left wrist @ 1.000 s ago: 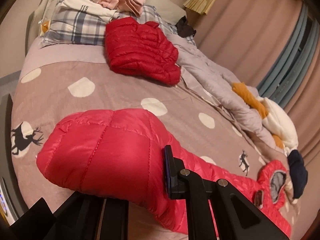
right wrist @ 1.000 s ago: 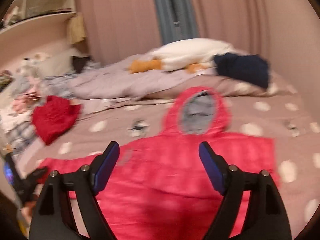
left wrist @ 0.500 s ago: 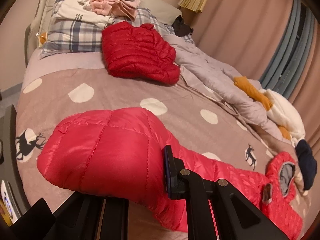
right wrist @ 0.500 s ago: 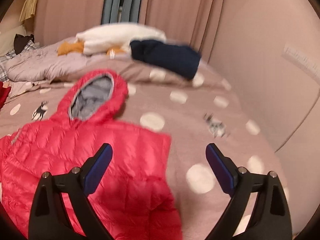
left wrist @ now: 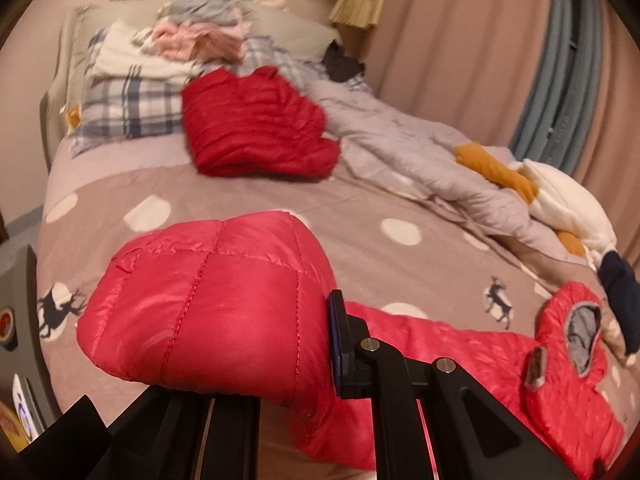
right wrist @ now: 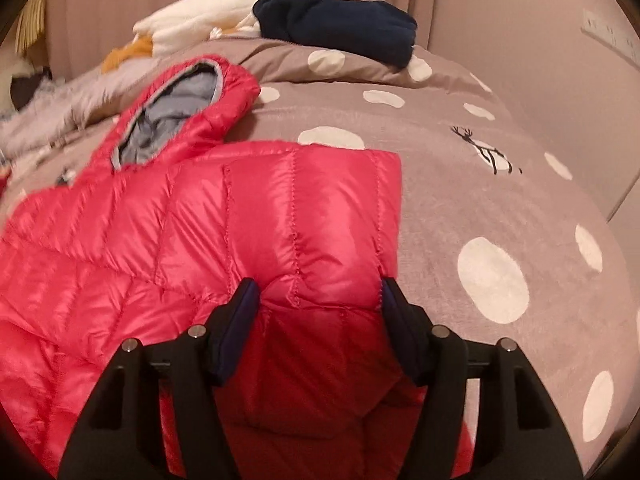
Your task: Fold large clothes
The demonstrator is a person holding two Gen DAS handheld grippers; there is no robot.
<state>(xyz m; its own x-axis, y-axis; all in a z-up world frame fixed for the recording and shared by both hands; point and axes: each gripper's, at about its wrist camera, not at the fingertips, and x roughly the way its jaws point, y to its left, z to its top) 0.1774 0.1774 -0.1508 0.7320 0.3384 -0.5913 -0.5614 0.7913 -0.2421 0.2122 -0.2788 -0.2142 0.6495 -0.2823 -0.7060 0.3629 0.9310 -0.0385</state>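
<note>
gripping the jacket (left wrist: 208, 304) by one end with my left claw (left wrist: 256, 344) and its near hem with my right claw (right wrist: 318, 312), so it lies stretched across the bed (right wrist: 460, 200) for folding.

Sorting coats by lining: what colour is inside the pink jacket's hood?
Grey lining inside the hood of the pink jacket; clearest in the right wrist view.

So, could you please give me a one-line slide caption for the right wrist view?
Right tool closing around the edge of a pink hooded puffer jacket spread on a polka-dot bedspread.
</note>
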